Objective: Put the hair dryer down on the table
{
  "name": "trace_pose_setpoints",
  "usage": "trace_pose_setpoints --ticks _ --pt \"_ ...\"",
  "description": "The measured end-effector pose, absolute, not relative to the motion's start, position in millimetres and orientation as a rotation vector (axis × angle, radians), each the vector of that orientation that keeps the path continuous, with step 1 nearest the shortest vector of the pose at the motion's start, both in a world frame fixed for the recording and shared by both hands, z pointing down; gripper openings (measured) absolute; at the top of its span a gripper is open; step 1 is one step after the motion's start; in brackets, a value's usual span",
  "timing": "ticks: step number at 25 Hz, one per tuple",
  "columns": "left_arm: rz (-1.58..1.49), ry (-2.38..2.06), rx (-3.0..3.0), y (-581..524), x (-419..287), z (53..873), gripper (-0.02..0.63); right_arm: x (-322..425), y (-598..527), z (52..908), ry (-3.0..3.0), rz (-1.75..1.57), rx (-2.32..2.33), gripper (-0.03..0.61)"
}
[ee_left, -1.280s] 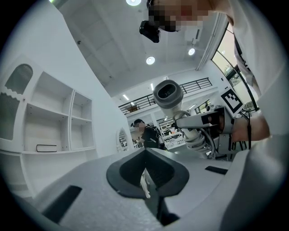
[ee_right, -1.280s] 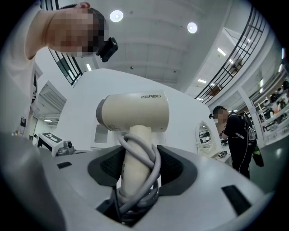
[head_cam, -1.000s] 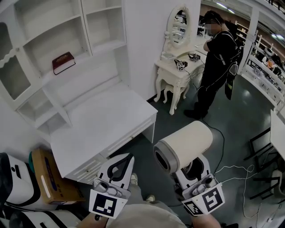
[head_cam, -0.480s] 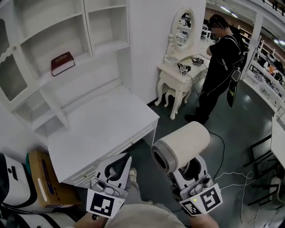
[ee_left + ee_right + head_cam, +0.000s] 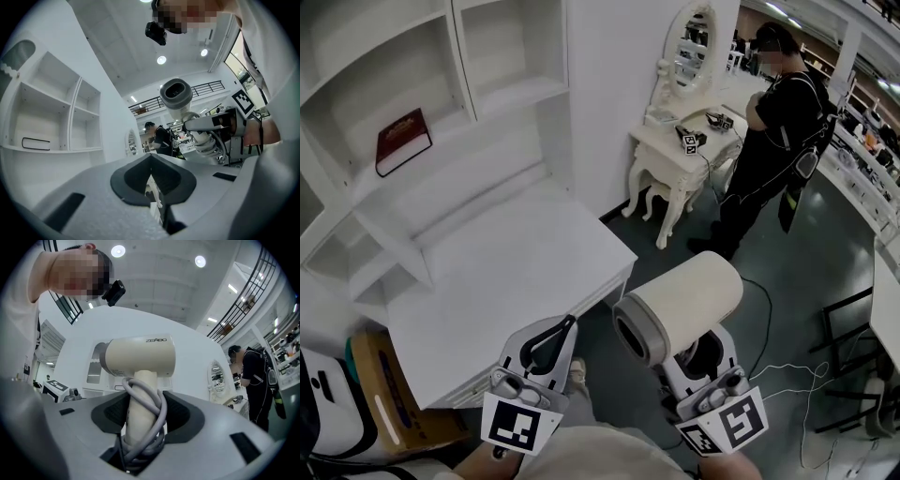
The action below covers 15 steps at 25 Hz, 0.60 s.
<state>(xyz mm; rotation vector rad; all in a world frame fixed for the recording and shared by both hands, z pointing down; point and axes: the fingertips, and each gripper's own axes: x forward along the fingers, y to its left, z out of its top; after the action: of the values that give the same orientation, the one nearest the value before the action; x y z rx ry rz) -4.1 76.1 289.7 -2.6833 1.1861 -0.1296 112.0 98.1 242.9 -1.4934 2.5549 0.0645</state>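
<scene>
A cream hair dryer [image 5: 680, 305] with a grey rear ring stands upright in my right gripper [image 5: 703, 352], in the air over the dark floor, right of the white table [image 5: 506, 262]. In the right gripper view the jaws of the right gripper [image 5: 140, 413] are shut on the handle of the hair dryer [image 5: 140, 357], with its grey cord wound around it. My left gripper [image 5: 555, 336] hovers near the table's front right corner, shut and holding nothing. In the left gripper view the pads of the left gripper [image 5: 152, 176] meet, and the hair dryer [image 5: 177, 96] shows beyond them.
White shelves rise behind the table, with a red book [image 5: 403, 141] on one. A white vanity table [image 5: 680, 155] with an oval mirror stands at the back, a person in black [image 5: 769, 131] beside it. A cardboard box [image 5: 380, 398] sits at lower left. Cables [image 5: 797, 375] lie on the floor at right.
The table and shelves have shifted right and nearer in the head view. Both grippers keep their pose, and the hair dryer stays held in the right one.
</scene>
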Motion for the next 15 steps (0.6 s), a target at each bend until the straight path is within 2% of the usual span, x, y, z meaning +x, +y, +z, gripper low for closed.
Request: trace_pose_setpoints --ticks 15 --pt "-0.133 1.141 -2.701 -119.3 -56.4 275.3 0.012 67.4 -85.8 229.1 2.488 0.042 -1.558 0.207"
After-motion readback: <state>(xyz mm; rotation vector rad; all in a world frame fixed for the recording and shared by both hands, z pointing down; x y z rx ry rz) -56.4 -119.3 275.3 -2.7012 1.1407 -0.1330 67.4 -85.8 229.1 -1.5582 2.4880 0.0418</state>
